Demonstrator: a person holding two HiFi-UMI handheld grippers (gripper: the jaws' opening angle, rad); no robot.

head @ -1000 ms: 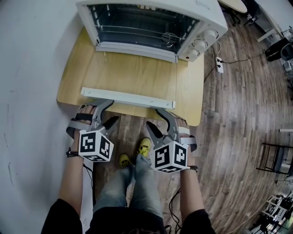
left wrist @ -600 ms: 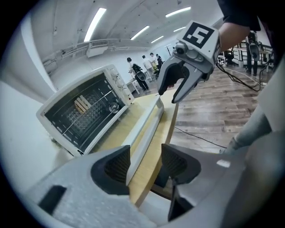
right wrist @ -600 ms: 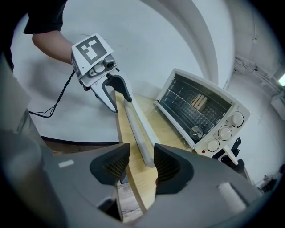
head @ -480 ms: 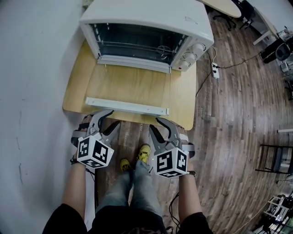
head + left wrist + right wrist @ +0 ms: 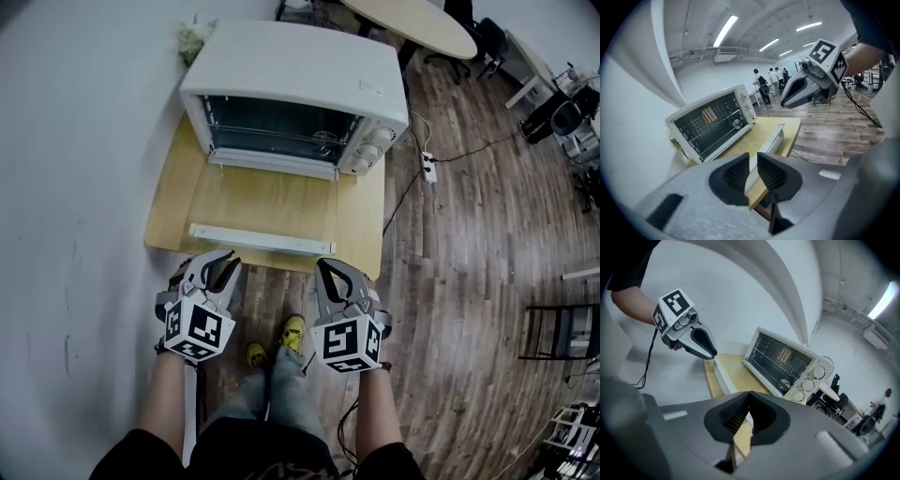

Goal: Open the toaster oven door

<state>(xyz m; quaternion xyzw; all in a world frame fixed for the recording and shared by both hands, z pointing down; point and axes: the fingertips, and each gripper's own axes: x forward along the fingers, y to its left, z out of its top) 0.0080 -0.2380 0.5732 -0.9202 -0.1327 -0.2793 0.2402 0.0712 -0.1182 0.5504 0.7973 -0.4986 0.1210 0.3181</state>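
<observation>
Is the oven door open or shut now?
Open: the door lies flat in front of the toaster oven, cavity exposed.

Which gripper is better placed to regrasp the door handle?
Left, marginally: both have just been closing on nothing, but the left gripper has fingers slightly apart, facing the handle; the right gripper has them together.

White toaster oven (image 5: 298, 67); pale wooden table (image 5: 267, 201)

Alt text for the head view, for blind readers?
A white toaster oven sits on a wooden table, its door folded down open. Nearer, the left hand-held gripper, its jaws just closing, and right hand-held gripper hover empty.
</observation>
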